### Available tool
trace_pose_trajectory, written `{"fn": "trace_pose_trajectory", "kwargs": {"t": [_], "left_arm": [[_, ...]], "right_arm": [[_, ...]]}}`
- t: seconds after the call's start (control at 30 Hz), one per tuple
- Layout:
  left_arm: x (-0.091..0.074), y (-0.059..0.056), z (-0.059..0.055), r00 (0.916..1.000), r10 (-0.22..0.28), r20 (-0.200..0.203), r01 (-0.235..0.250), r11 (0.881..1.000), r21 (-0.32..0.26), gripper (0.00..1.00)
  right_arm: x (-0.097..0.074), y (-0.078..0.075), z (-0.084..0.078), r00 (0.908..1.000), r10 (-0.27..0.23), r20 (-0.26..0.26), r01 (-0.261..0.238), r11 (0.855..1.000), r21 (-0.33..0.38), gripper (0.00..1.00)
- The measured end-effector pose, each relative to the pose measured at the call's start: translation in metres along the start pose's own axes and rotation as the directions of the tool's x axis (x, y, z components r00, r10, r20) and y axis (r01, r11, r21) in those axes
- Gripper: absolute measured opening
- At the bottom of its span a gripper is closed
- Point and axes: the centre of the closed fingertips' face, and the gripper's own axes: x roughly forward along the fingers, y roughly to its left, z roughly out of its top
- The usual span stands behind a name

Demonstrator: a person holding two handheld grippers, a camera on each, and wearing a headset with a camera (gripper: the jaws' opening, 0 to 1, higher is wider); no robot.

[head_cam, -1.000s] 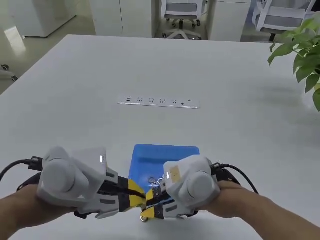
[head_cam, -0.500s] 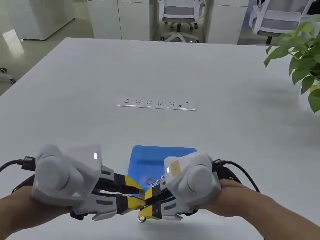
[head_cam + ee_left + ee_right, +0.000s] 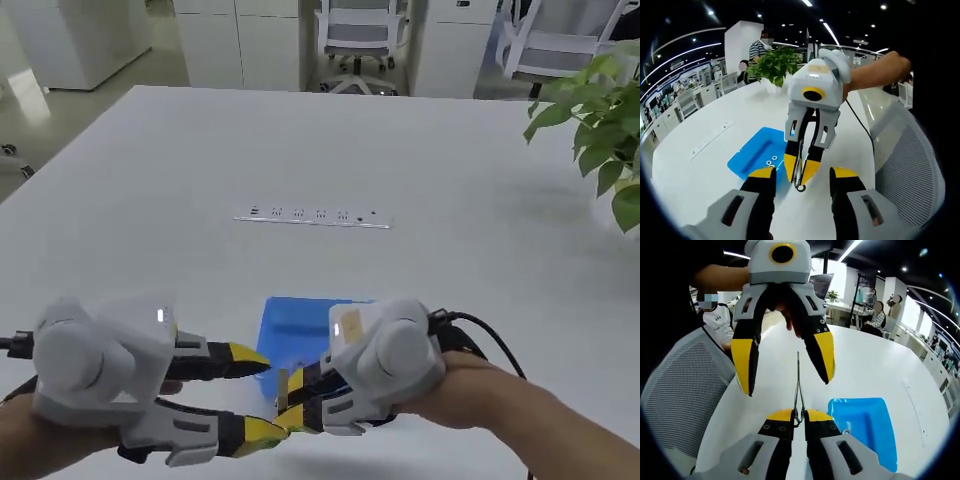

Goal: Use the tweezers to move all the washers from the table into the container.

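Note:
My right gripper (image 3: 292,400) is shut on thin metal tweezers (image 3: 798,382), which stick out past its yellow tips (image 3: 799,416) toward the left gripper. My left gripper (image 3: 264,394) faces it with its jaws spread wide and nothing between them; the tweezers' end (image 3: 799,176) sits just ahead of the left gripper (image 3: 802,179). A shallow blue container (image 3: 300,318) lies on the white table behind both grippers. A few small washers (image 3: 771,160) lie on the blue container (image 3: 756,154); in the head view the grippers hide them.
A white power strip (image 3: 311,217) is set into the table (image 3: 150,200) further out. A green plant (image 3: 598,130) stands at the right edge. Office chairs (image 3: 358,30) stand beyond the far end. A mesh chair back (image 3: 905,170) is close behind me.
The left gripper has opened its jaws and drawn back to the left, away from the right gripper. The right gripper keeps hold of the tweezers. The head camera has tilted slightly.

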Motion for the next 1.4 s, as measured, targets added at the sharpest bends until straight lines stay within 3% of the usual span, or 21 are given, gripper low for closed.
{"fn": "trace_pose_trajectory", "kwargs": {"t": [0.27,0.43,0.73,1.0,1.4], "left_arm": [[-0.013,0.001,-0.001,0.9985,0.052,0.016,-0.051,0.998,-0.028,0.71],[-0.016,-0.003,0.0,0.9981,0.056,0.026,-0.054,0.997,-0.053,0.83],[-0.02,-0.005,0.007,0.9944,0.091,0.053,-0.087,0.993,-0.082,0.99],[-0.024,-0.005,0.008,0.9926,0.107,0.057,-0.102,0.991,-0.082,0.99],[-0.025,-0.003,0.012,0.9904,0.113,0.079,-0.106,0.99,-0.09,0.99]], "right_arm": [[-0.015,-0.002,0.007,1.0,-0.005,-0.005,0.005,1.0,0.0,0.09],[-0.026,-0.007,0.018,0.9999,-0.014,0.003,0.014,1.0,-0.008,0.09],[-0.041,-0.018,0.028,0.9994,-0.032,0.011,0.032,0.999,-0.014,0.09],[-0.054,-0.035,0.029,0.9974,-0.067,0.025,0.067,0.998,-0.001,0.09],[-0.059,-0.066,0.011,0.9914,-0.131,0.007,0.131,0.991,-0.002,0.09]]}}
